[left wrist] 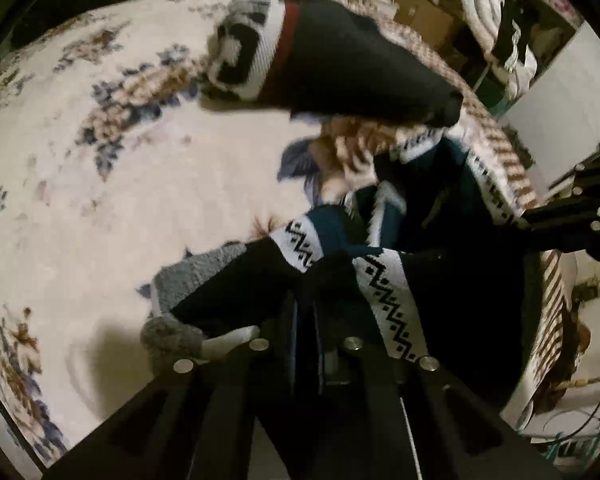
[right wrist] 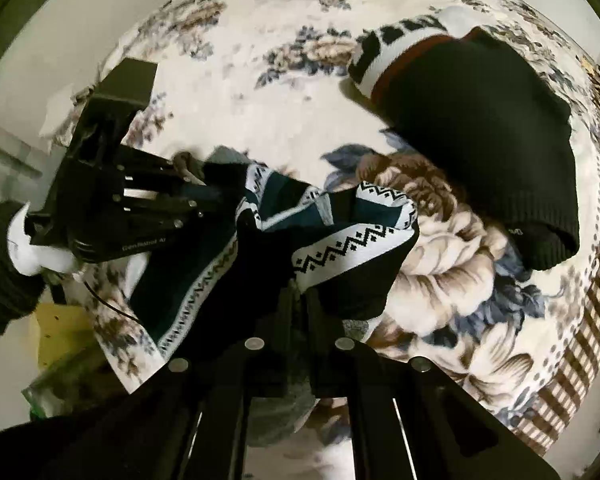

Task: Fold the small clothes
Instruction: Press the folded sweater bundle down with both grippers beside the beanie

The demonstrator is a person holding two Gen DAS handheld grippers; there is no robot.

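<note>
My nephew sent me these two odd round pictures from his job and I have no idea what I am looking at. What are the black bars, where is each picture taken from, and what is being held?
No robot is here: a person holds a two-finger gripper in each hand, and each gripper carries a wide-angle camera looking along its fingers, which bends the picture round. The black bars at the bottom of each picture are that gripper's own fingers.

The left camera shows the left gripper closed on a dark knitted garment with white zigzag bands. The right camera shows the right gripper pinching the same garment at another spot, with the left gripper visible at the left side.

Beneath lies a floral blanket. Farther back rests a black knitted piece with a white and red band, apparently already folded.
</note>
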